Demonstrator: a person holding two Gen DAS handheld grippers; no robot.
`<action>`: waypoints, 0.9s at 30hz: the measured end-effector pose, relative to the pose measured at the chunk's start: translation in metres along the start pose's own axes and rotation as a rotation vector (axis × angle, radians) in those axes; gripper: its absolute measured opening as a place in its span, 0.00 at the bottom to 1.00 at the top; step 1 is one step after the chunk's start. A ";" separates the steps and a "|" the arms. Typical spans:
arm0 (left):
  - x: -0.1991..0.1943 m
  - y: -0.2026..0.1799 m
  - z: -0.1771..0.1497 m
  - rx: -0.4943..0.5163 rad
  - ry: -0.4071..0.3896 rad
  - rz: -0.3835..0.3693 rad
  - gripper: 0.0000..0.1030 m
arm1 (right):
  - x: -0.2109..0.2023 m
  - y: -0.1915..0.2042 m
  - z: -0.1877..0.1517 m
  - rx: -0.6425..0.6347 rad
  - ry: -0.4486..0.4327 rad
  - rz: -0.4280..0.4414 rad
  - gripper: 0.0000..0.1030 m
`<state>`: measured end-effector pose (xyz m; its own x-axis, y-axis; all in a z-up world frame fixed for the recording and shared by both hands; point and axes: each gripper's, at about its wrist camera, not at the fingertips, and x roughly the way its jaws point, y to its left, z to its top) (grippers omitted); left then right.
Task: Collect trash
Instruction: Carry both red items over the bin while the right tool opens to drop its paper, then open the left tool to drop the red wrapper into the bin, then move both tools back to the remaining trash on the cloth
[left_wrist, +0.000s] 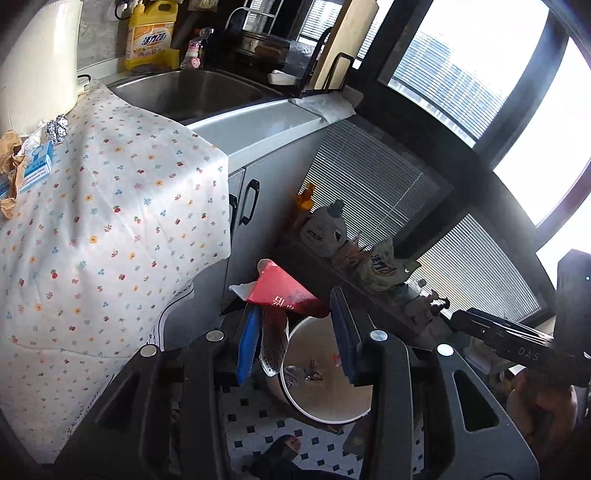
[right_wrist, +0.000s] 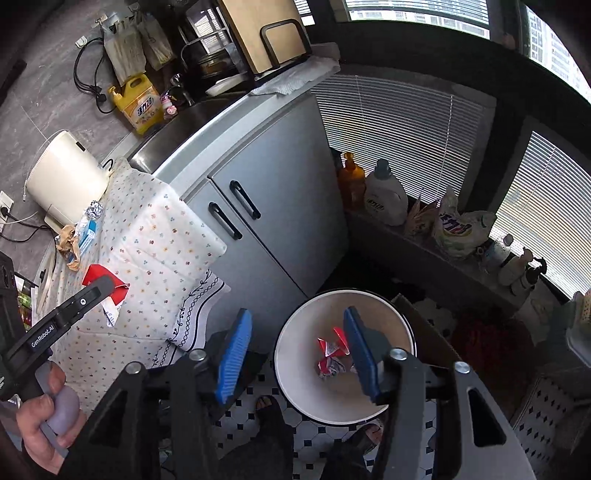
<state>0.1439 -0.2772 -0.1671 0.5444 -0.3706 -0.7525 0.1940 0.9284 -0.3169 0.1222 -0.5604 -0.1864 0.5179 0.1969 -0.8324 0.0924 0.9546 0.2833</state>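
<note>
Two grippers hang over the white bin (right_wrist: 343, 402) at the bottom centre of both views, so the step in hand looks like the drop-off. In the right wrist view the right gripper (right_wrist: 295, 350) has its blue pads spread apart with nothing between them, and a crumpled red and white wrapper (right_wrist: 330, 354) lies on the bin floor directly beneath, just beside the right-hand pad. In the left wrist view the left gripper (left_wrist: 295, 332) is partly closed, and a red carton (left_wrist: 284, 295) with a torn white flap sits across its fingertips, above the bin's rim; it appears to be held, though the contact itself is hard to make out. The next move probably calls for shifting that carton fully over the bin mouth and parting the jaws. More rubbish waits at the left edge on the flowered cloth (right_wrist: 155, 243): brown paper (right_wrist: 68, 240), a foil ball (right_wrist: 94, 210) and a small blue and white box (right_wrist: 86, 232).
</note>
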 end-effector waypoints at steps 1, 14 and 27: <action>0.004 -0.006 -0.002 0.007 0.009 -0.007 0.36 | -0.002 -0.006 -0.002 0.005 0.004 -0.003 0.57; 0.057 -0.085 -0.010 0.141 0.134 -0.120 0.38 | -0.039 -0.078 -0.024 0.142 -0.065 -0.092 0.72; 0.037 -0.089 0.008 0.136 0.080 -0.167 0.90 | -0.055 -0.084 -0.030 0.204 -0.114 -0.111 0.85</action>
<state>0.1534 -0.3738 -0.1623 0.4300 -0.5153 -0.7413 0.3872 0.8470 -0.3642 0.0605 -0.6442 -0.1789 0.5865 0.0558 -0.8080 0.3177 0.9018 0.2929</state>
